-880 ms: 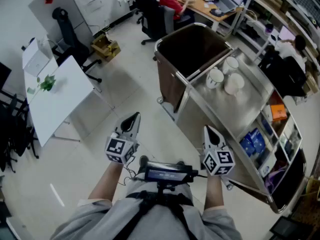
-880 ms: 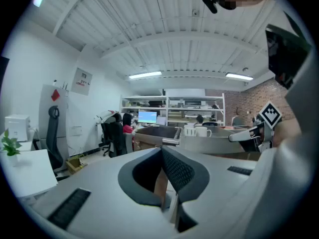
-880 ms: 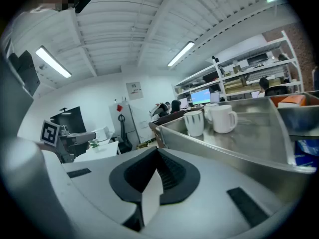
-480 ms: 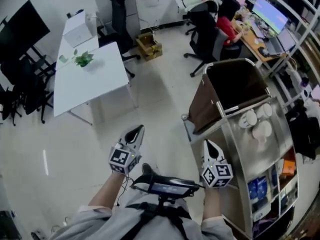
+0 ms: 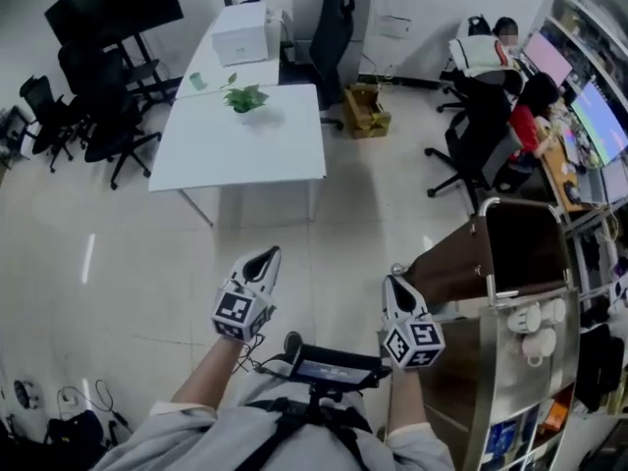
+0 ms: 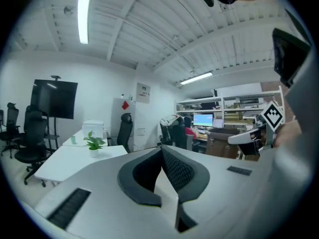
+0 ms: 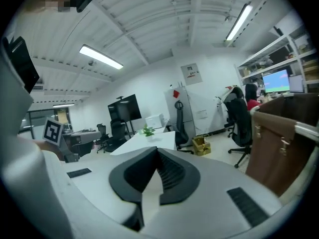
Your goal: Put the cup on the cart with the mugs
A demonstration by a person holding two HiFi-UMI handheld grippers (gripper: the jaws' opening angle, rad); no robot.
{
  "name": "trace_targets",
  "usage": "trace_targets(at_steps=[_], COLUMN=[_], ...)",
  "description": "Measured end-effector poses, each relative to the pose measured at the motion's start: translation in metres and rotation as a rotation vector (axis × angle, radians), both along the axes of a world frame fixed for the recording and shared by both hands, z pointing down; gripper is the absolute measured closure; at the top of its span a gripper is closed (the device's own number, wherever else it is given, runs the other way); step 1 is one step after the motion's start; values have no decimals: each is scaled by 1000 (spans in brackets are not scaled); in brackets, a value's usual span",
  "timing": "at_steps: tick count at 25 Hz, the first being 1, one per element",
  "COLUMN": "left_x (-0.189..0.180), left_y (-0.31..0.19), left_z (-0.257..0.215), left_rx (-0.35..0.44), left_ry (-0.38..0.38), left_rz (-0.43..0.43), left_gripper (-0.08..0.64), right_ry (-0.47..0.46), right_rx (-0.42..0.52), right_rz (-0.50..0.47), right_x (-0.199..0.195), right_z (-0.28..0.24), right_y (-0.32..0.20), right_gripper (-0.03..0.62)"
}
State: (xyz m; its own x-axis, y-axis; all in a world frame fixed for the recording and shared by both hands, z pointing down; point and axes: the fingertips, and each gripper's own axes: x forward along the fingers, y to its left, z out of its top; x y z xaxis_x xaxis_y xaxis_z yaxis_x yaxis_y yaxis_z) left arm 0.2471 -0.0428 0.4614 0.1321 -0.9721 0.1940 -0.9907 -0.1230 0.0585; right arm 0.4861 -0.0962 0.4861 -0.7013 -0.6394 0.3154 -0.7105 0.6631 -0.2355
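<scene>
A small pale green cup stands on the far white table, left of a potted plant; the left gripper view shows this cup far ahead. White mugs sit upside down on the steel cart at the right edge. My left gripper is held before my body, shut and empty, its pads pressed together. My right gripper hangs close to the cart's near corner, also shut with nothing in it. Both are far from the cup.
A nearer white table lies ahead across open floor. A brown bin hangs on the cart's end. Black office chairs stand at the left, another chair and a cardboard box behind the table. People sit at desks at the far right.
The view has swung left: the cart slid from the middle to the right edge and the white tables came to the centre. Both grippers stay shut in front of the body.
</scene>
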Motion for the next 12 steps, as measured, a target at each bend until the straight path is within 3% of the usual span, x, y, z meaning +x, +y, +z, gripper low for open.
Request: trace_targets(at_steps=[6,12], left_x=[-99,-153], left_y=[29,55], left_z=[6,8], left_rx=[8,-6], left_ry=[-10,13], left_rz=[-158,-291], left_gripper=[557,557], right_ry=[-12,-2], right_rx=[21,14], right_rz=[-171,-305], right_x=[-112,-185], right_z=[-7,-8], right_y=[-14,-13], right_gripper=[591,591])
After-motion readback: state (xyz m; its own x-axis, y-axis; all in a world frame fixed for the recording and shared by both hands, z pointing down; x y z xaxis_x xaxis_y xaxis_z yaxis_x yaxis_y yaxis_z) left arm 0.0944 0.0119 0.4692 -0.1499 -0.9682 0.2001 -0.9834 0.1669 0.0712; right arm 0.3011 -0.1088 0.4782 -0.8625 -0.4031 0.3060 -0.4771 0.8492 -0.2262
